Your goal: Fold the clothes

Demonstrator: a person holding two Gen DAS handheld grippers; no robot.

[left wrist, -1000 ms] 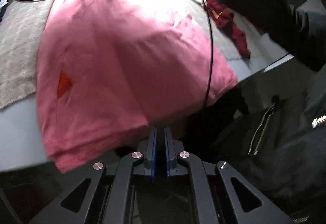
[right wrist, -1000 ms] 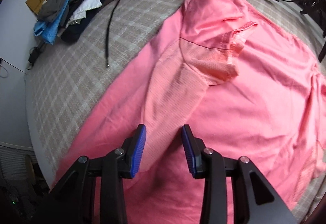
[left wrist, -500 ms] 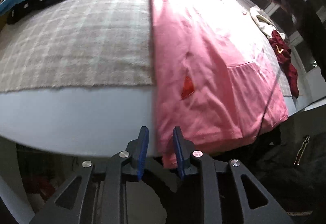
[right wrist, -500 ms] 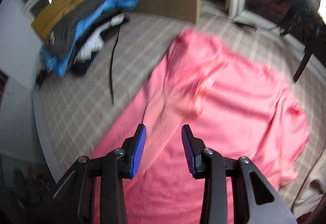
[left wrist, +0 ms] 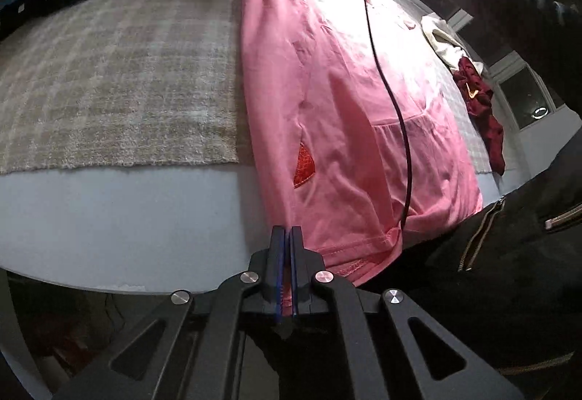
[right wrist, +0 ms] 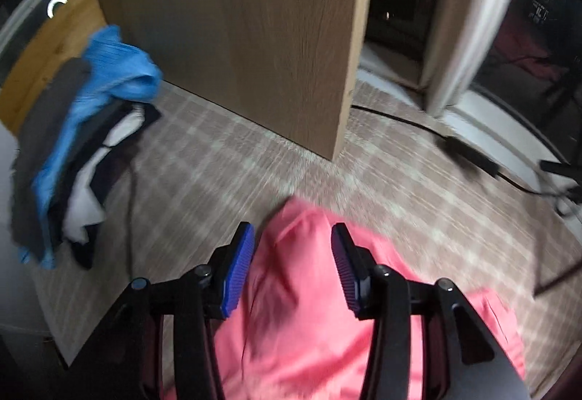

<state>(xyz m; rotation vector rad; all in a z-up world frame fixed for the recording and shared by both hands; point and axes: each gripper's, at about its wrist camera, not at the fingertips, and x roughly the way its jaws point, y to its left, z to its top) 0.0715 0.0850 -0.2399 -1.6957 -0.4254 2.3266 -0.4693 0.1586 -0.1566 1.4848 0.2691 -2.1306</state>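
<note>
since the pink t-shirt [left wrist: 349,101] is soft n floppy, your left gripper [left wrist: 285,236] stays pinched on its hem; right gripper [right wrist: 293,254] gapes wide, empty, over the top corner.

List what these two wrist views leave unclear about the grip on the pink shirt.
- Left wrist view: the left gripper has its jaws together at the pink shirt hem; the fingers hide any pinched fabric.
- Right wrist view: motion blur; right gripper contact with the shirt unclear.
</note>
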